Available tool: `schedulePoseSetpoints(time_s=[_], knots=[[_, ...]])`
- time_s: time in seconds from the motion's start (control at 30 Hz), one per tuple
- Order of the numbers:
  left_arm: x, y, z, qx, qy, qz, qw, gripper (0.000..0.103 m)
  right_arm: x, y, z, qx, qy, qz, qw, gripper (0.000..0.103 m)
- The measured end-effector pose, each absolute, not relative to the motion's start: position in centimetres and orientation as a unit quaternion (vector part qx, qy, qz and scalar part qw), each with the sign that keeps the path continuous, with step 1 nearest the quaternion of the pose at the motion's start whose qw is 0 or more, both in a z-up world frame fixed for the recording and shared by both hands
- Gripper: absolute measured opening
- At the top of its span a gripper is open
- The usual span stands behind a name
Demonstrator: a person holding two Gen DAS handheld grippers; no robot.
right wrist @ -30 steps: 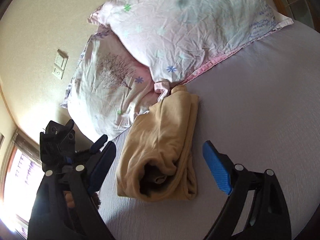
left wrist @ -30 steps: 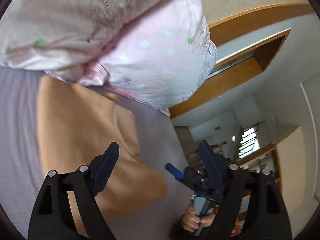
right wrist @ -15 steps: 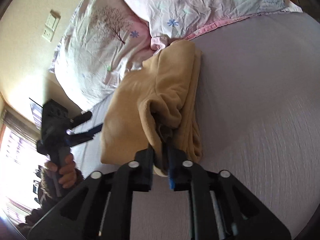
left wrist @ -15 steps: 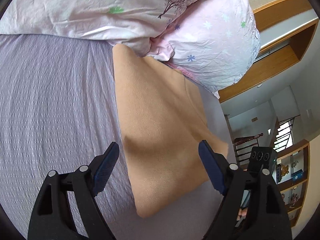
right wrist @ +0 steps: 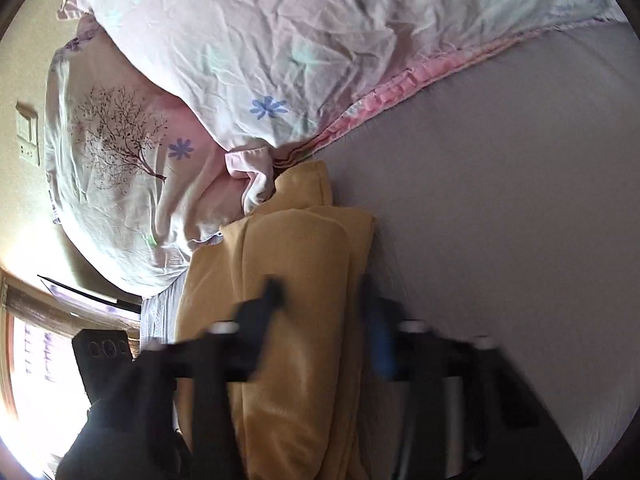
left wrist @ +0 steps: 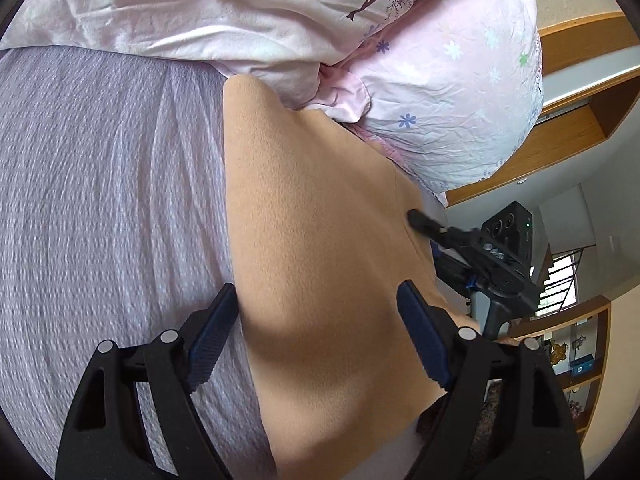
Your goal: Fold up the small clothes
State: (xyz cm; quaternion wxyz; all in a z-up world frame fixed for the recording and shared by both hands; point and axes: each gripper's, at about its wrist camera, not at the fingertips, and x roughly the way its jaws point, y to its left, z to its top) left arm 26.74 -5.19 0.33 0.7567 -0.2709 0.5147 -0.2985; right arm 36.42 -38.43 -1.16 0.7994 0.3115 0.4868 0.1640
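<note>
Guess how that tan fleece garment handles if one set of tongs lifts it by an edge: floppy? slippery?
Probably floppy: the tan fleece garment lies in soft rounded folds, so a lifted edge would likely drape and the stack unfold. Probably not slippery: its surface looks matte and napped against the lilac sheet. Likely light, and more apt to bunch than slide if pushed.

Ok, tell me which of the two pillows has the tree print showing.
The lower pillow, nearest the wall switch, shows a dark bare-branched tree. The upper pillow lying over it shows only scattered flowers and a pink frilled edge.
</note>
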Motion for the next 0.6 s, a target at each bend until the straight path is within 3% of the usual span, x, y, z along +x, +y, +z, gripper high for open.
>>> schedulePoseSetpoints(time_s=[0.17, 0.23, 0.27, 0.3, 0.33, 0.37, 0.4, 0.47, 0.6], knots=[[27.6, -5.3, 0.2, -0.277, 0.510, -0.297, 0.758, 0.074, 37.9, -38.5, -0.2, 0.298, 0.436, 0.166, 0.833, 0.009], [27.8, -5.1, 0.0, -0.288, 0.509, -0.300, 0.754, 0.074, 37.9, -38.4, -0.6, 0.302, 0.454, 0.168, 0.821, 0.016], [27.8, -4.9, -0.1, -0.289, 0.509, -0.302, 0.753, 0.072, 38.0, -38.5, -0.9, 0.304, 0.466, 0.163, 0.815, 0.030], [27.7, -4.8, -0.1, -0.289, 0.509, -0.302, 0.753, 0.072, 38.0, -38.8, -1.2, 0.310, 0.476, 0.156, 0.808, 0.055], [27.7, -4.7, 0.0, -0.288, 0.509, -0.300, 0.754, 0.069, 37.9, -39.1, -1.5, 0.317, 0.483, 0.154, 0.802, 0.062], [27.7, -4.9, 0.0, -0.283, 0.509, -0.296, 0.757, 0.059, 37.7, -39.2, -1.7, 0.318, 0.484, 0.158, 0.800, 0.053], [27.8, -5.1, -0.2, -0.276, 0.513, -0.292, 0.759, 0.052, 37.7, -38.8, -2.1, 0.316, 0.487, 0.174, 0.795, 0.019], [27.6, -4.9, -0.1, -0.281, 0.510, -0.295, 0.758, 0.035, 37.4, -38.4, -2.2, 0.323, 0.482, 0.183, 0.794, 0.019], [25.6, -2.8, 1.8, -0.272, 0.496, -0.314, 0.762, 0.030, 35.9, -36.9, -0.2, 0.353, 0.457, 0.230, 0.783, 0.018]])
